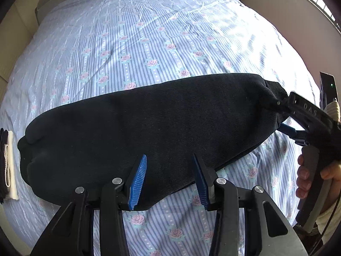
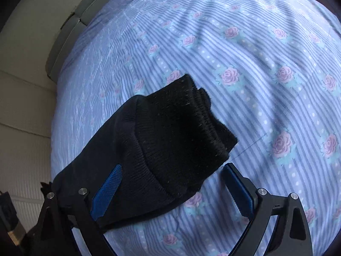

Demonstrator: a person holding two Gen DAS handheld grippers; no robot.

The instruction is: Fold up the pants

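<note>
Black pants (image 1: 138,132) lie folded lengthwise across the striped, rose-patterned bed sheet (image 1: 149,42). My left gripper (image 1: 170,160) is open, its blue pads over the near edge of the pants at their middle. My right gripper (image 2: 172,170) is open around the ribbed cuff end (image 2: 181,128) of the pants; the cuffs lie between its fingers, not pinched. In the left wrist view the right gripper (image 1: 283,117) sits at the right end of the pants, held by a hand (image 1: 307,175).
A folded dark and white cloth item (image 1: 8,166) lies at the bed's left edge. A grey headboard (image 2: 70,32) and pale wall (image 2: 25,85) border the bed. A window (image 1: 319,0) is at the upper right.
</note>
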